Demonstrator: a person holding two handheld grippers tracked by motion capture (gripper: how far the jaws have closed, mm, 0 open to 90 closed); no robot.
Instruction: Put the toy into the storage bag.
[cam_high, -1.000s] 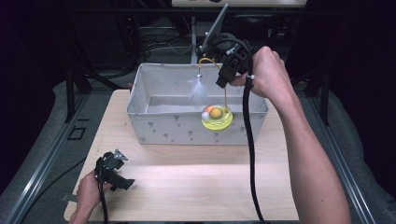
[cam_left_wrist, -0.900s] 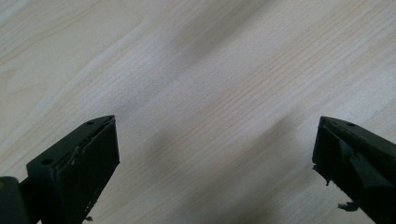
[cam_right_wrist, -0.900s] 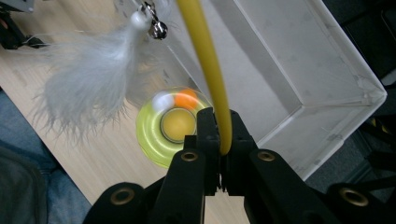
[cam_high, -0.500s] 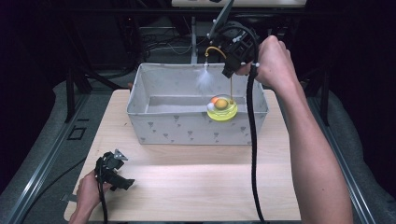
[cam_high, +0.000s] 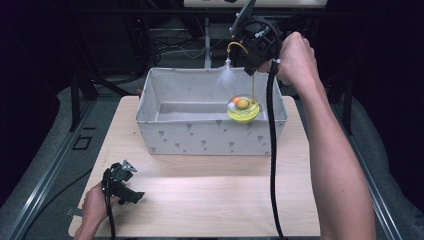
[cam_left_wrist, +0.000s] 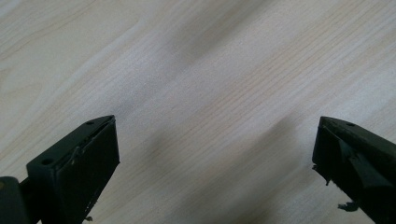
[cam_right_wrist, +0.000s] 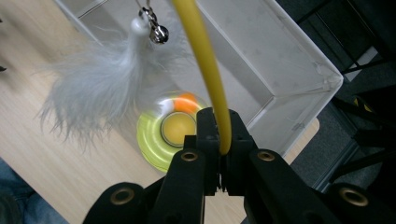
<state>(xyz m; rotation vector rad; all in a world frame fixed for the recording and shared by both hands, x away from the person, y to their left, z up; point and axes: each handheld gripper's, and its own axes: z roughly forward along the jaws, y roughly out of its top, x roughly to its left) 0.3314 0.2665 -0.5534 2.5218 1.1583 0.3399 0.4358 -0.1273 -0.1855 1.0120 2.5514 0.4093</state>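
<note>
1. High view: right gripper (cam_high: 256, 60) is raised over the back right of the grey fabric bin (cam_high: 210, 135), jaws clamped on the thin yellow wand (cam_high: 253, 87) of a cat toy. Its yellow-green round base with orange ball (cam_high: 243, 109) hangs at the bin's right wall; the white feather tuft (cam_high: 226, 77) dangles.
2. Left gripper view: left gripper (cam_left_wrist: 215, 163) rests over the pale wooden table (cam_left_wrist: 196, 70), jaws wide, empty.
3. Right gripper view: the wand is pinched between closed jaws.
4. Step looks like carrying the toy at the bin; next needs steady lowering, as the base swings.

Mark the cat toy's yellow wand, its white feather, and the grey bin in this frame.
yellow wand (cam_right_wrist: 205, 65), right gripper view, middle of the curved rod.
white feather (cam_right_wrist: 95, 91), right gripper view, centre of the fluffy tuft.
grey bin (cam_high: 200, 137), high view, near outer wall.
</note>
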